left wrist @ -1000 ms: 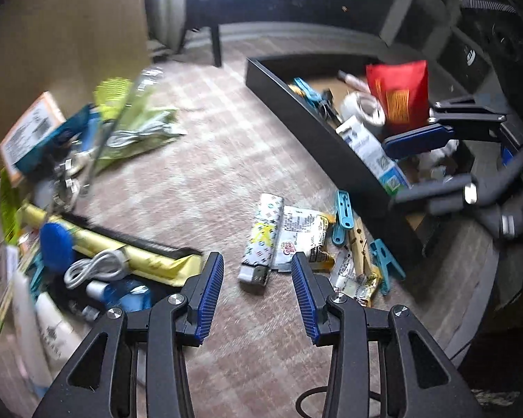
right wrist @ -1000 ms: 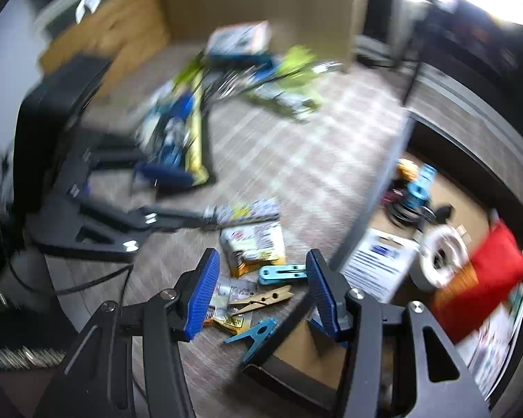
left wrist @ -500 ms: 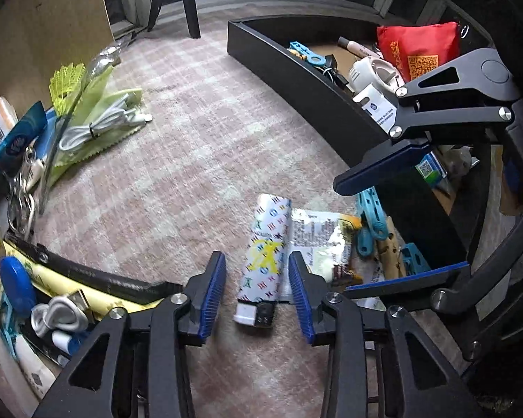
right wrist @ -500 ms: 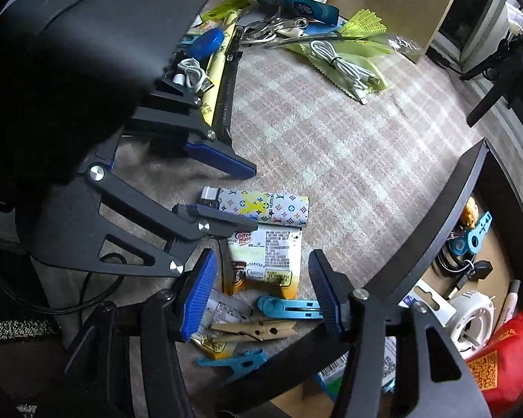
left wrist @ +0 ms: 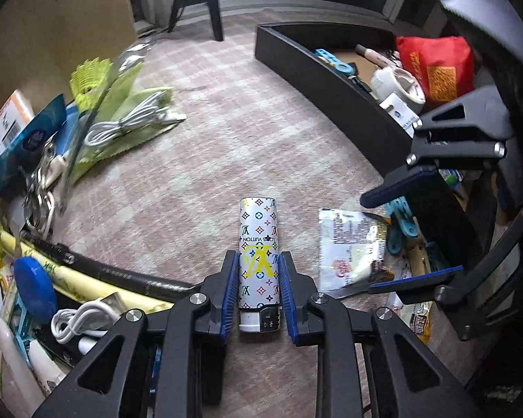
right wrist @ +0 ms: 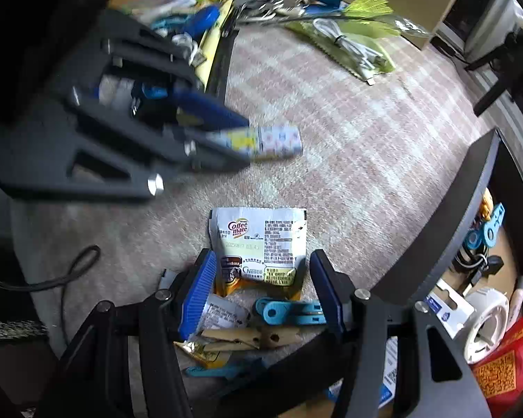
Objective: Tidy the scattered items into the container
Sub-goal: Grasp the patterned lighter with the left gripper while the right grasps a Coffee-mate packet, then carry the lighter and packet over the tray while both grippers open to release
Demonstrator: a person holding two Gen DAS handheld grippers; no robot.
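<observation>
Left gripper [left wrist: 258, 289] jaws just closing, pads pinching the monogram-print lighter [left wrist: 259, 254] on checked carpet [left wrist: 226, 132], right gripper [right wrist: 261, 294] spread over a Coffee-mate sachet [right wrist: 261, 240], black container [left wrist: 331, 83] at two o'clock.

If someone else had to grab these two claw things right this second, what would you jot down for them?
Left gripper: jaws have just been closing around the patterned lighter on the carpet; pads look to be on its sides, not lifted yet.
Right gripper: open, empty, straddling the Coffee-mate sachet; blue clip and wooden clothespin lie just below it.
Done: tape roll, red pouch and more sit in the black container.
Left: lighter, sachet, clips, plus the cable-and-packet pile.
</observation>
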